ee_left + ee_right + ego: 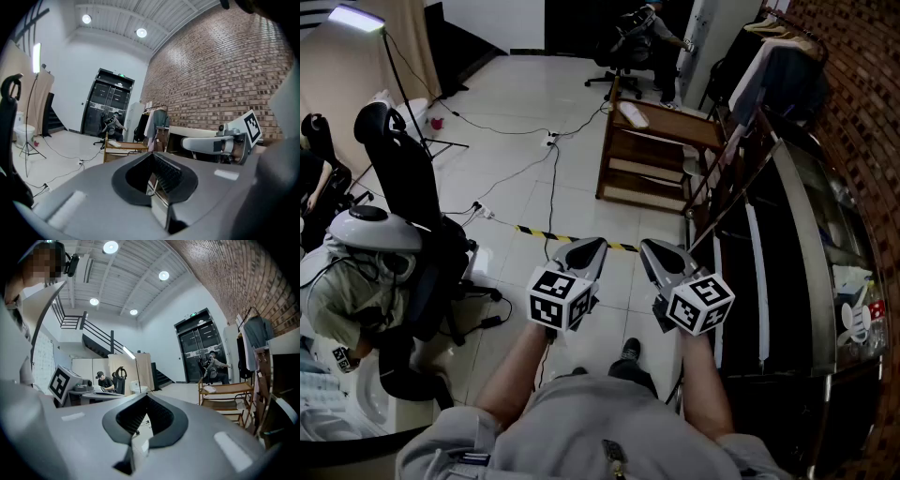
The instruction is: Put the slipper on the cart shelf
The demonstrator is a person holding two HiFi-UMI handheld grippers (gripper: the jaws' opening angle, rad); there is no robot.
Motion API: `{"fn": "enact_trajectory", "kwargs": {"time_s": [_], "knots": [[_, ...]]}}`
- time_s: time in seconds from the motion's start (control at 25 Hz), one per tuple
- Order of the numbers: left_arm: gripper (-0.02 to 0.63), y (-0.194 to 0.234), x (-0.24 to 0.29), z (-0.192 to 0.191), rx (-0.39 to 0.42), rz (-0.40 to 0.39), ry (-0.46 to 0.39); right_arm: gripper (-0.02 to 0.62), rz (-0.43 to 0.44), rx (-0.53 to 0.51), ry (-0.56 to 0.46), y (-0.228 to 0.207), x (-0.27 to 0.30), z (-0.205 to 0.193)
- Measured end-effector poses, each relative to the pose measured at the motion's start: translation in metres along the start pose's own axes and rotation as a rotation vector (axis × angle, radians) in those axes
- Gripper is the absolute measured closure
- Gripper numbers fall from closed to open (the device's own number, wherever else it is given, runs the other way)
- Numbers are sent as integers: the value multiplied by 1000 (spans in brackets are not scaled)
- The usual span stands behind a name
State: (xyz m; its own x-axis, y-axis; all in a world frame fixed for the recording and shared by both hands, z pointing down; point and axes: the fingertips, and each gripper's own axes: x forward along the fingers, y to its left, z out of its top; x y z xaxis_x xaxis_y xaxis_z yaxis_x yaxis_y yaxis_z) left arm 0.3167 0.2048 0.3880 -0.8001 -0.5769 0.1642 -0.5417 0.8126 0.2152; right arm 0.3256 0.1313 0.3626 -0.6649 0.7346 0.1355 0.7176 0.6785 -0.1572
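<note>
- Slipper (633,114), head view: on wooden cart (684,124) top shelf, 12 o'clock, well apart from left gripper (587,249) and right gripper (654,251).
- Left gripper view: jaws closed, empty; slipper (114,144) at 9 o'clock.
- Right gripper view: jaws closed, empty; slipper (209,389) at 3 o'clock.

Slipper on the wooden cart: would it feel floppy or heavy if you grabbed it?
The slipper looks small, thin and flat, so it is probably light and may bend when squeezed. Lying flat on top of the wooden cart, it would likely slide, not roll, if pushed. It is too far off to judge slipperiness.
</note>
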Motion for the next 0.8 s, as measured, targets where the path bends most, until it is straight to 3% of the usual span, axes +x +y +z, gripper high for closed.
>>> {"fn": "enact_trajectory", "kwargs": {"time_s": [0.36,0.8], "knots": [[598,20,41,10,-19,-1,31,595,-4,8,38,-39,20,4],[598,55,171,55,2,5,38,595,-3,-6,27,-164,82,44]]}}
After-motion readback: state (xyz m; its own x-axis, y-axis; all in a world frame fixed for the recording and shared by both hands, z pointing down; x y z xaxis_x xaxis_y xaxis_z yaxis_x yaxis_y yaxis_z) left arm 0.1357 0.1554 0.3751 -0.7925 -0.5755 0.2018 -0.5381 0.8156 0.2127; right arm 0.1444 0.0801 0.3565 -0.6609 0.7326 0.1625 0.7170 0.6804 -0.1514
